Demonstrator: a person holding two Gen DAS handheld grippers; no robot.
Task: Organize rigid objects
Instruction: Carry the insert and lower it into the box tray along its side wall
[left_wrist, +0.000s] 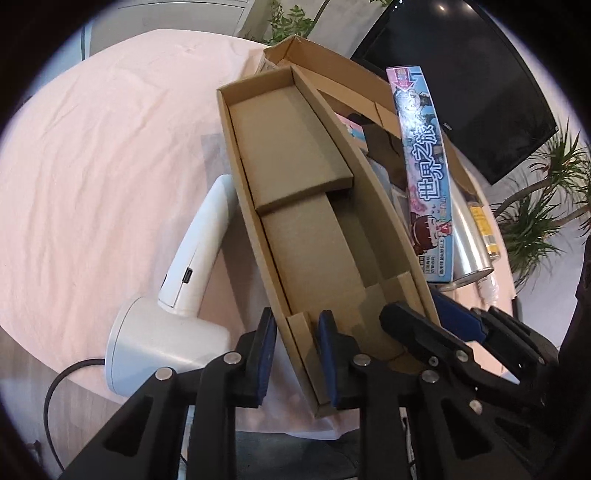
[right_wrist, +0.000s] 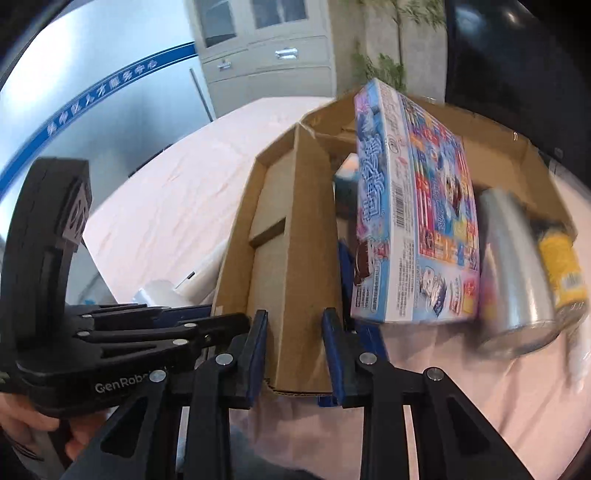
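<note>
A brown cardboard tray box (left_wrist: 306, 229) is tilted up off the pink table. My left gripper (left_wrist: 297, 354) is shut on its left wall near the front corner. My right gripper (right_wrist: 295, 354) is shut on its right wall (right_wrist: 306, 236); it also shows in the left wrist view (left_wrist: 436, 317). Behind the tray a larger cardboard box (right_wrist: 517, 158) holds a blue illustrated game box (right_wrist: 417, 221) standing on edge, a silver can (right_wrist: 513, 266) and a yellow-labelled bottle (right_wrist: 561, 269). The game box (left_wrist: 424, 177) and silver can (left_wrist: 469, 240) also show in the left wrist view.
A white handheld device with a cable (left_wrist: 177, 295) lies on the pink tablecloth (left_wrist: 103, 166) left of the tray. A black monitor (left_wrist: 472, 81) and potted plants (left_wrist: 543, 206) stand behind the boxes. A grey cabinet (right_wrist: 266, 55) is at the back.
</note>
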